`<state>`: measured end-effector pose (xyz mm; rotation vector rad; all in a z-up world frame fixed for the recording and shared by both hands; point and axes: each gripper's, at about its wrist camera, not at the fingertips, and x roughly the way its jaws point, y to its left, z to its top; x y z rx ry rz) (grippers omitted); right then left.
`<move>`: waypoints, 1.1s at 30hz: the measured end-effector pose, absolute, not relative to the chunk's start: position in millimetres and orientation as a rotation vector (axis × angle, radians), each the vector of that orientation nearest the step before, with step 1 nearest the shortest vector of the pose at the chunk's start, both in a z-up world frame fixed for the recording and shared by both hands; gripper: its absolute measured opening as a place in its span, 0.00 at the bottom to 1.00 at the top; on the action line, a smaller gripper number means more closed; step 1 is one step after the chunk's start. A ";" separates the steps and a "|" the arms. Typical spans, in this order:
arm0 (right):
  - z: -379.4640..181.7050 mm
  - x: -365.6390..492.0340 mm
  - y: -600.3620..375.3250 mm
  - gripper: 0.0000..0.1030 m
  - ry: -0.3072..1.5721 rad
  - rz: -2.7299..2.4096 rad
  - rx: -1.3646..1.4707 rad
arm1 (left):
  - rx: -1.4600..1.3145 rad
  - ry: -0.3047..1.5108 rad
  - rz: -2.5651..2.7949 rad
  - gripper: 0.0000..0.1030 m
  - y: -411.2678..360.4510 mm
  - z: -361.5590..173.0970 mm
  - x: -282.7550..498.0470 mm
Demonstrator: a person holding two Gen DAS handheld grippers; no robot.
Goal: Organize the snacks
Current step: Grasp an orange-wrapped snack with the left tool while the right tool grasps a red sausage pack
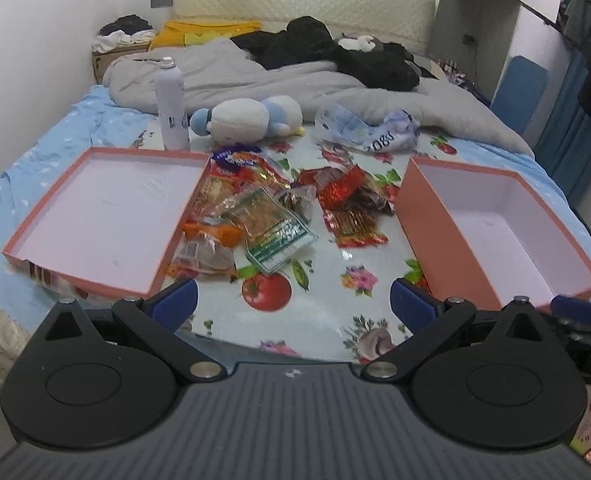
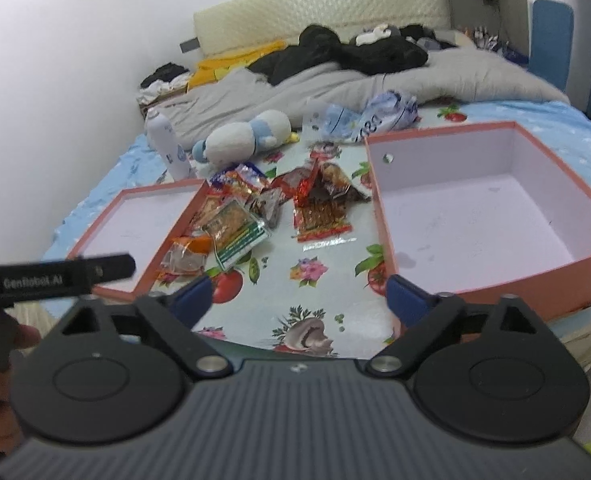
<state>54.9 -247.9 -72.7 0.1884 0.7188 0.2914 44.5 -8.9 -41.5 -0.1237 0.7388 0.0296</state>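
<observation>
Both tools, left (image 1: pixel 293 306) and right (image 2: pixel 298 298), gape empty; snacks (image 1: pixel 263 208) (perhaps a dozen) lie between two boxes.

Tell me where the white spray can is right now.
The spray can stands upright at the far left of the floral cloth, just behind the shallow pink lid and left of the plush penguin; the right wrist view shows it there too.
</observation>
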 end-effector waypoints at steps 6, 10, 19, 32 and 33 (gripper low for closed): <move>-81.1 76.6 -232.9 0.79 0.705 0.290 0.149 | -0.142 0.755 0.018 0.99 0.2 -54.1 68.9; -88.8 98.6 -222.2 0.80 0.710 0.314 0.142 | -0.156 0.784 0.010 0.99 11.1 -67.2 91.3; -110.5 164.0 -195.8 0.80 0.747 0.356 0.151 | -0.124 0.867 0.045 0.95 42.2 -112.1 156.4; -179.7 262.2 -166.3 0.77 0.879 0.323 0.083 | -0.059 0.951 0.075 0.78 72.2 -173.7 233.5; -185.2 269.2 -165.7 0.77 0.885 0.324 0.082 | -0.047 0.959 0.072 0.76 73.1 -178.4 240.0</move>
